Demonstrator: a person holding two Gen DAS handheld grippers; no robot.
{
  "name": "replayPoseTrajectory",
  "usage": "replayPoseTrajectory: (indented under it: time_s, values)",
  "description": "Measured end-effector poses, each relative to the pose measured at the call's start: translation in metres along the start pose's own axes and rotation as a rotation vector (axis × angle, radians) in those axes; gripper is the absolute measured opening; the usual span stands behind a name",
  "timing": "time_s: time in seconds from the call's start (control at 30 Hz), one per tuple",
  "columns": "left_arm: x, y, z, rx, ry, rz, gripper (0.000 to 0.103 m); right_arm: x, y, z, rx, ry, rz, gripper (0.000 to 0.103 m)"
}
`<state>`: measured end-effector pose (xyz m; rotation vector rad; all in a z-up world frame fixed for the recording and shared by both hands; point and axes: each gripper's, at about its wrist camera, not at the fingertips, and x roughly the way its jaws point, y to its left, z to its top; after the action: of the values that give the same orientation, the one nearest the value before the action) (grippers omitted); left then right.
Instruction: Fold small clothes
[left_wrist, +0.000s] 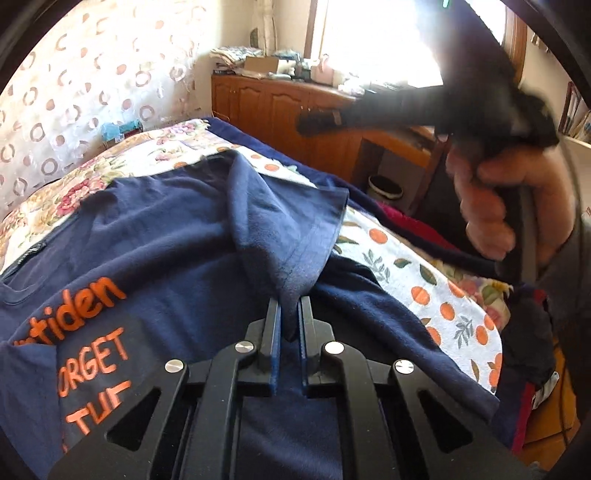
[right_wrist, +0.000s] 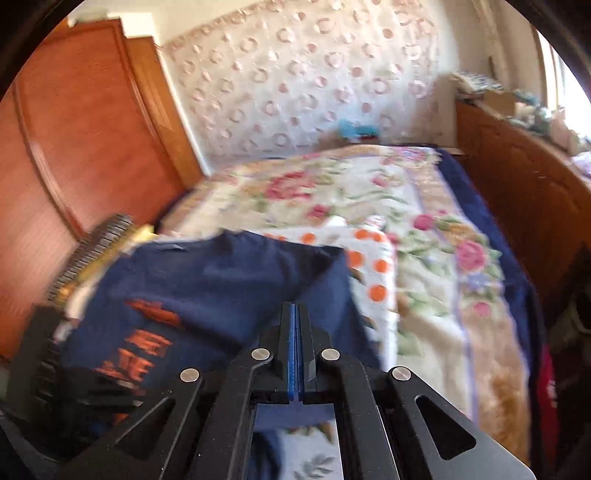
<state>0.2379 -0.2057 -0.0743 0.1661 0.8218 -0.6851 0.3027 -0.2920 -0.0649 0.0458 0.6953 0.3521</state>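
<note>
Your left tool (left_wrist: 290, 301) was closed on a raised fold of the navy T-shirt (left_wrist: 155, 236), the cloth pinched between its blue pads and lifted into a ridge running away from the tips. The shirt lay spread across the bed, on a white towel printed with oranges (left_wrist: 436, 291), which itself lay over the floral blanket (left_wrist: 74, 192). The shirt's orange lettering (left_wrist: 92, 332) faced up beside your left tool. Your right tool (right_wrist: 295, 308) had its fingers pressed together, pad against pad; in its own blurred view I could not tell whether any cloth was caught between them, though its tips sat over the shirt's edge nearest the towel. From the left wrist view, your right hand (left_wrist: 491, 206) held that tool raised above the bed's side edge, toward the wooden cabinets (left_wrist: 280, 103) under the window.
</note>
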Motion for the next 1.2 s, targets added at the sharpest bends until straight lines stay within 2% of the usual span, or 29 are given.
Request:
replayPoseTrajectory:
  time_s: [0.03, 0.1, 0.13, 0.17, 0.2, 0.23, 0.27, 0.43, 0.5, 0.53, 0.57, 0.63, 0.67, 0.73, 0.93, 1.2]
  values:
    - [0.0, 0.003, 0.002, -0.003, -0.001, 0.002, 0.009, 0.006, -0.002, -0.004, -0.003, 0.014, -0.024, 0.001]
    - [0.0, 0.008, 0.003, -0.011, 0.002, 0.008, 0.009, 0.017, -0.011, -0.017, 0.013, 0.056, -0.069, 0.013]
    - [0.001, 0.01, 0.002, -0.016, 0.007, 0.01, 0.009, 0.018, -0.015, -0.02, 0.024, 0.062, -0.071, 0.027]
    - [0.002, 0.011, 0.0, -0.02, 0.011, 0.012, 0.009, 0.019, -0.019, -0.025, 0.037, 0.066, -0.067, 0.035]
    - [0.003, 0.012, -0.001, -0.022, 0.015, 0.014, 0.009, 0.018, -0.023, -0.03, 0.052, 0.068, -0.06, 0.048]
    - [0.005, 0.014, -0.001, -0.025, 0.019, 0.014, 0.009, 0.019, -0.026, -0.033, 0.062, 0.071, -0.058, 0.055]
    - [0.008, 0.015, -0.002, -0.028, 0.023, 0.016, 0.009, 0.017, -0.026, -0.035, 0.065, 0.076, -0.063, 0.055]
    - [0.011, 0.017, -0.004, -0.042, 0.027, 0.012, 0.009, 0.015, -0.017, -0.042, 0.045, 0.135, -0.084, 0.054]
    - [0.011, 0.018, -0.004, -0.045, 0.027, 0.01, 0.009, 0.016, -0.013, -0.041, 0.025, 0.161, -0.09, 0.04]
    - [0.011, 0.017, -0.004, -0.045, 0.026, 0.01, 0.009, 0.016, -0.012, -0.041, 0.017, 0.173, -0.091, 0.031]
    - [0.01, 0.017, -0.004, -0.043, 0.026, 0.01, 0.009, 0.019, -0.011, -0.039, 0.009, 0.185, -0.093, 0.016]
    - [0.01, 0.018, -0.004, -0.042, 0.022, 0.01, 0.009, 0.022, -0.012, -0.036, -0.008, 0.198, -0.099, 0.005]
    - [0.008, 0.019, -0.004, -0.043, 0.018, 0.01, 0.009, 0.022, -0.012, -0.035, -0.013, 0.196, -0.092, 0.003]
    - [0.006, 0.02, -0.004, -0.047, 0.009, 0.007, 0.009, 0.022, -0.012, -0.028, -0.022, 0.18, -0.08, 0.003]
    - [-0.01, 0.024, -0.004, -0.068, -0.031, -0.007, 0.009, 0.002, 0.009, 0.0, -0.064, 0.055, -0.014, 0.002]
    - [-0.047, 0.028, -0.033, -0.092, -0.06, 0.006, 0.009, -0.004, 0.078, 0.056, -0.147, -0.031, 0.149, 0.002]
